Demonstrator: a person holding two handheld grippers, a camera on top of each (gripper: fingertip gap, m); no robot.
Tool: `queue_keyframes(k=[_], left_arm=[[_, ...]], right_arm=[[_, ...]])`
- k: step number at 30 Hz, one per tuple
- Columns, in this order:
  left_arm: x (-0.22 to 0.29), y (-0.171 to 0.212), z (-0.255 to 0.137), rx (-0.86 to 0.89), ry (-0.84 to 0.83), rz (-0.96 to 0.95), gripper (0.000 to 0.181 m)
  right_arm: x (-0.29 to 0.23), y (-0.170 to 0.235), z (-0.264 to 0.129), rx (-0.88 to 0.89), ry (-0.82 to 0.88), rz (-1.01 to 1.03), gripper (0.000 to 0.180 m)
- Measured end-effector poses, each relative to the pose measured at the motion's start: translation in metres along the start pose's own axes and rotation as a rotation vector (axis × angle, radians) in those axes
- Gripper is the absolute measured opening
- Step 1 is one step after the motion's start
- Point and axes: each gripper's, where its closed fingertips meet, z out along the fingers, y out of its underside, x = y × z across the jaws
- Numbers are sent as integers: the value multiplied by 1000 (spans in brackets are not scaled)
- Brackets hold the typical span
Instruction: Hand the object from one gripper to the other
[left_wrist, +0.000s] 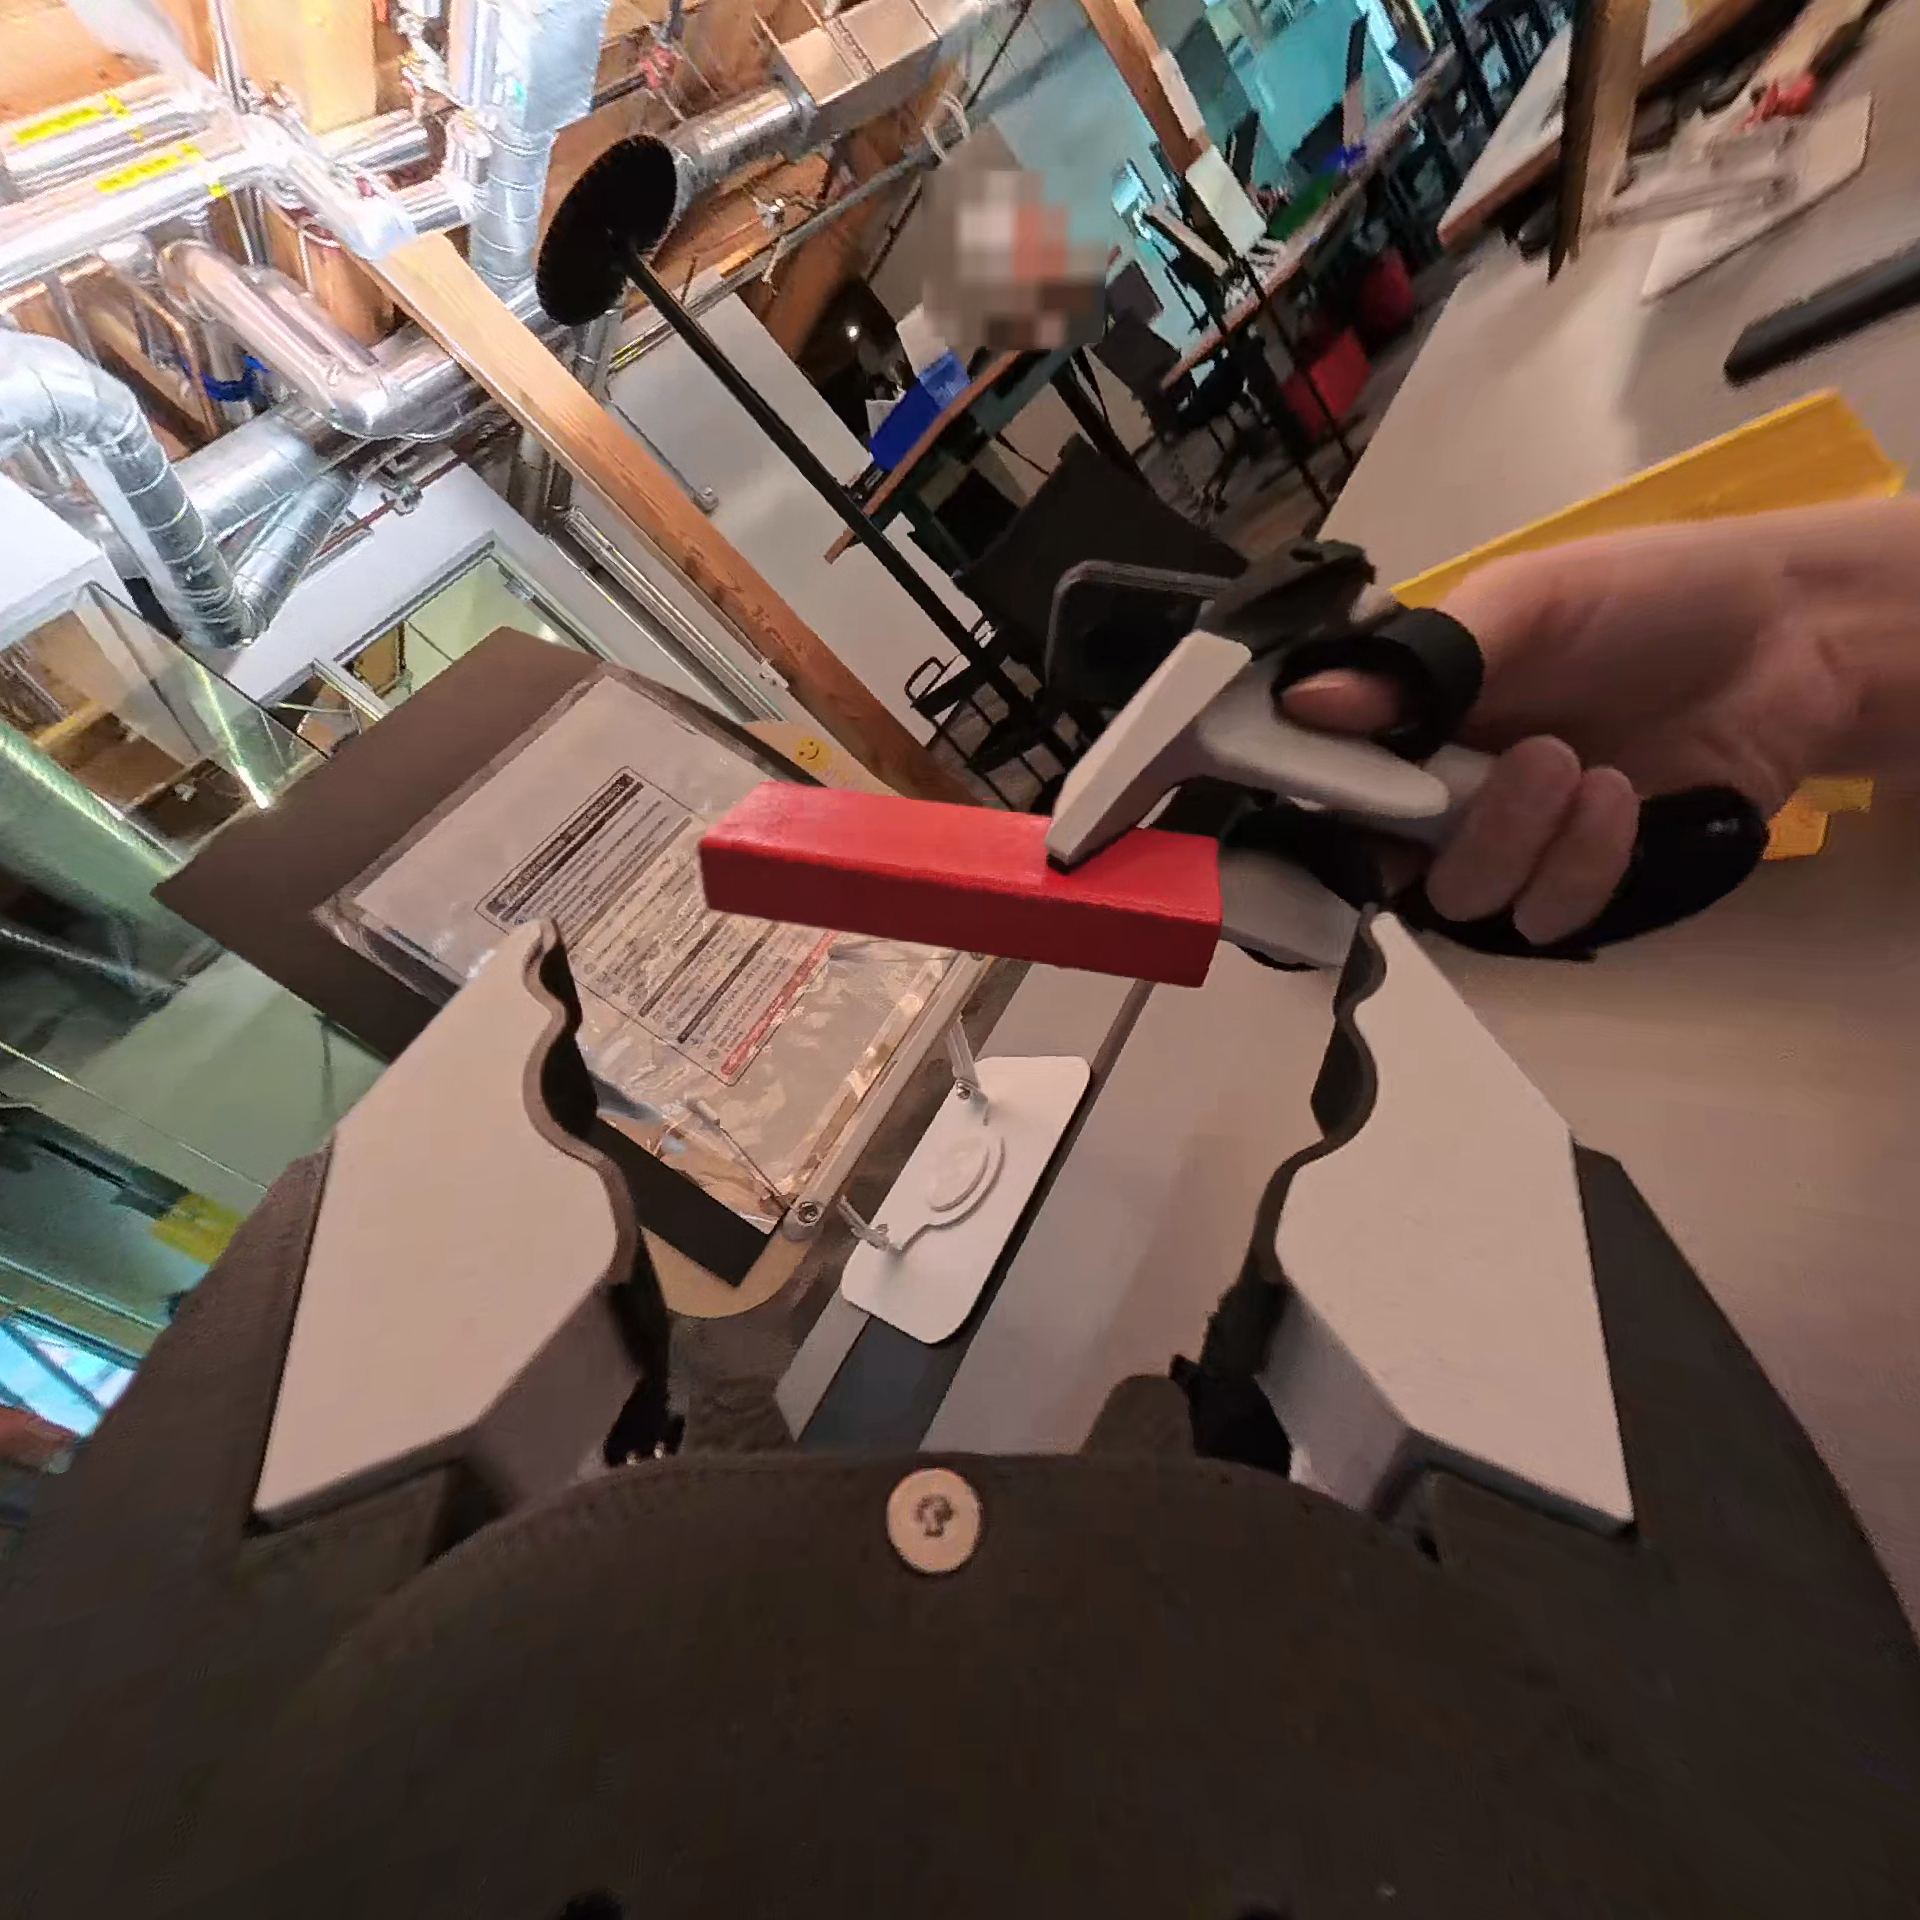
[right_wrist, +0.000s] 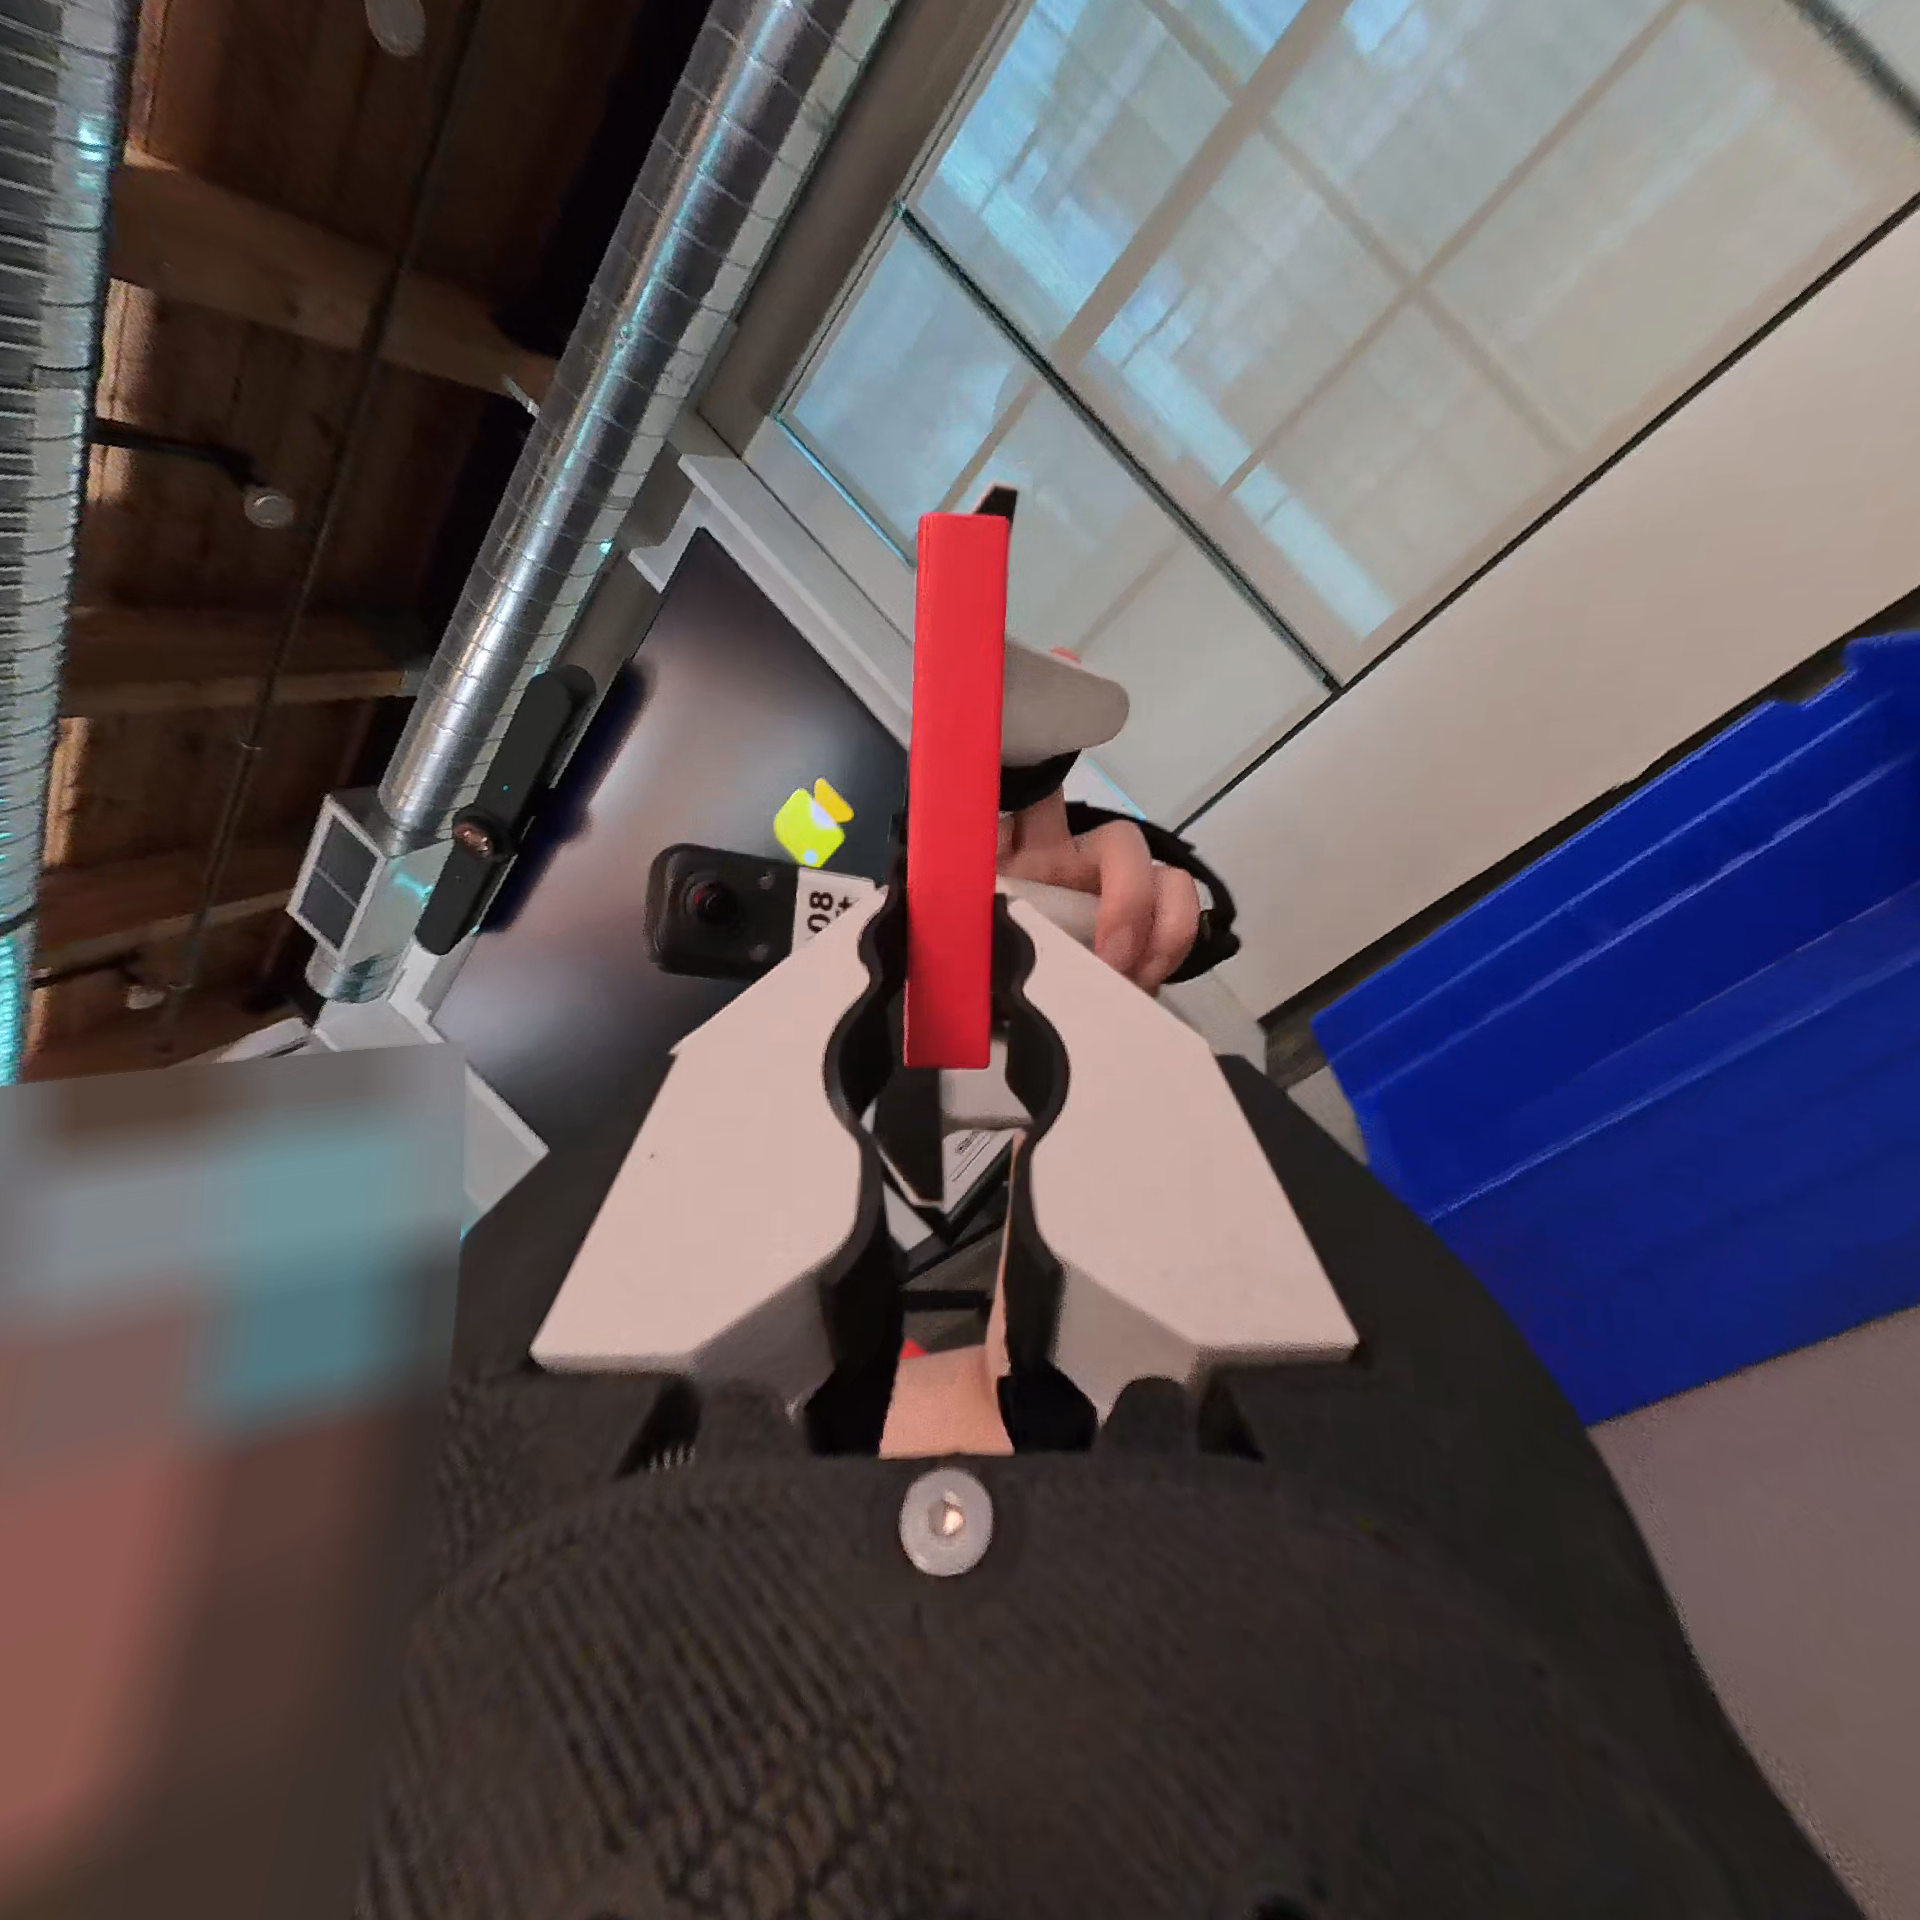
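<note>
A red rectangular block (left_wrist: 935, 883) hangs level in the air above the table edge. My right gripper (left_wrist: 1153, 894) comes in from the right in a person's hand and is shut on the block's right end, one white finger (left_wrist: 1132, 748) on top. My left gripper (left_wrist: 956, 935) is wide open and empty. The block's free end lies just beyond its fingertips, between them and apart from both. In the right wrist view the right gripper (right_wrist: 948, 925) clamps the block (right_wrist: 956, 727), which sticks straight out ahead. The left gripper's camera (right_wrist: 717, 914) and one finger (right_wrist: 1060, 707) show behind it.
A grey table (left_wrist: 1662, 1195) runs along the right, with a yellow bar (left_wrist: 1662, 478) on it. A clear sign holder (left_wrist: 665, 935) on a white base (left_wrist: 966, 1195) stands at the table edge below the block. Blue bins (right_wrist: 1662, 1091) stand right of the right gripper. The tips of both grippers are at nearly the same place.
</note>
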Motion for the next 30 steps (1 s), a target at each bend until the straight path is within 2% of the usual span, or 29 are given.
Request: queue_keyframes(k=[5,7,13,18,21,25,30], left_arm=[[8,5,4,-46,-14,138,130],[10,6,6,-57,-11,135,130],[13,-6,4,10,-15,157,111],[17,-18,4,63,5,116,117],[19,-17,5,44,1,145,109],[18,-16,5,40,-6,161,108],[18,-15,6,33,0,148,115]], right_arm=[[-7,10,-3,-92,-27,43,13],[-11,17,-4,-144,-48,51,13],[-21,18,-4,-157,-86,53,13],[-21,18,-4,-158,-88,49,13],[-22,20,-3,-168,-96,48,13],[-23,22,-2,-174,-98,42,13],[-24,25,-2,-196,-90,24,13]])
